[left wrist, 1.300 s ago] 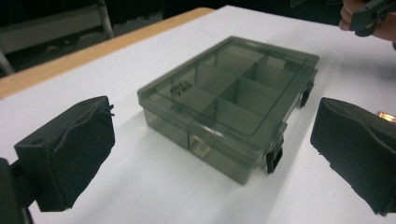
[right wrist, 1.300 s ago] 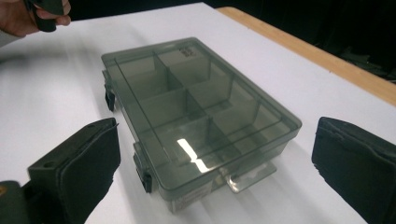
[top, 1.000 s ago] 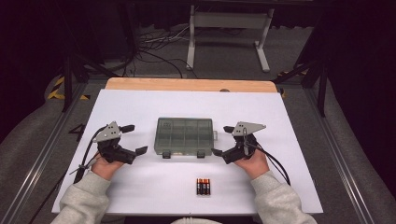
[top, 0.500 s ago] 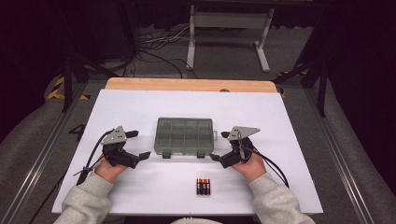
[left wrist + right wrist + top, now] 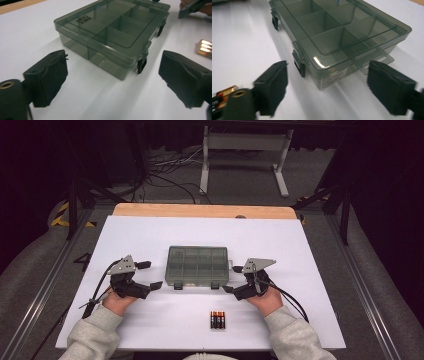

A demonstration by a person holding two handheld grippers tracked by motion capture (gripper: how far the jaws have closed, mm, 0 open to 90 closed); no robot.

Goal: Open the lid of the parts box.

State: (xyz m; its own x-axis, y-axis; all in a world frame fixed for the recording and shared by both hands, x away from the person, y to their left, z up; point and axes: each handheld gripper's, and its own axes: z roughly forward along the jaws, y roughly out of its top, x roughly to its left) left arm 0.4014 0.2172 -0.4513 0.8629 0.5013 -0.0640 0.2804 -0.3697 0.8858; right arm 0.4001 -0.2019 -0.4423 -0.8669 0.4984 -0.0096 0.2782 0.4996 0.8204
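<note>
Closed box on worktop, flanked by two open grippers.

Nearest, three batteries [image 5: 217,319] lying side by side on the white worktop [image 5: 150,235], just in front of the box. Then left gripper [image 5: 149,275] and right gripper [image 5: 233,279], each beside a front corner of the box, jaws apart and just been closing a little, gripping nothing, aimed at the box. Between them, smoky clear box [image 5: 197,265], flat, lid down, both front latches [image 5: 142,65] fastened; divided compartments seen through lid, apparently empty. Beyond, bare worktop and wooden edge [image 5: 200,210].
</note>
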